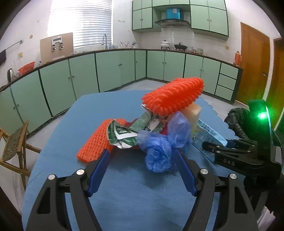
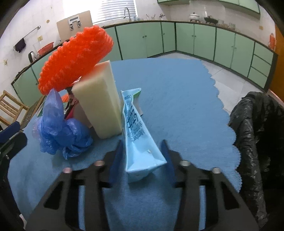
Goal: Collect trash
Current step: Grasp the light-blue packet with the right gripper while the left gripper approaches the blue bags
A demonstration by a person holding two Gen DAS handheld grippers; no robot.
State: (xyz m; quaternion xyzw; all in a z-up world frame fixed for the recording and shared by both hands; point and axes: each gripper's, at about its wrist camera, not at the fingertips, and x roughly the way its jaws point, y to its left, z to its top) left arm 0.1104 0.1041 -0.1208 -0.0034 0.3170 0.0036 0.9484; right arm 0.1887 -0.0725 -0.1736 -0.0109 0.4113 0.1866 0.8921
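Carton (image 2: pixel 140 135) lies lengthwise, apparently between claw (image 2: pixel 142 149).

1. Pale green base cabinets (image 1: pixel 113 69) with a dark countertop line two walls of a kitchen.
2. Matching wall cabinets (image 1: pixel 209 16) flank a range hood (image 1: pixel 171 22).
3. A bright window with white blinds (image 1: pixel 81 21) sits above a sink faucet (image 1: pixel 104 40).
4. The walls are white tile; the floor (image 1: pixel 150 84) is light grey.
5. A wooden door (image 1: pixel 253 65) stands at the right.
6. A wooden chair (image 1: pixel 16 149) stands at the left.
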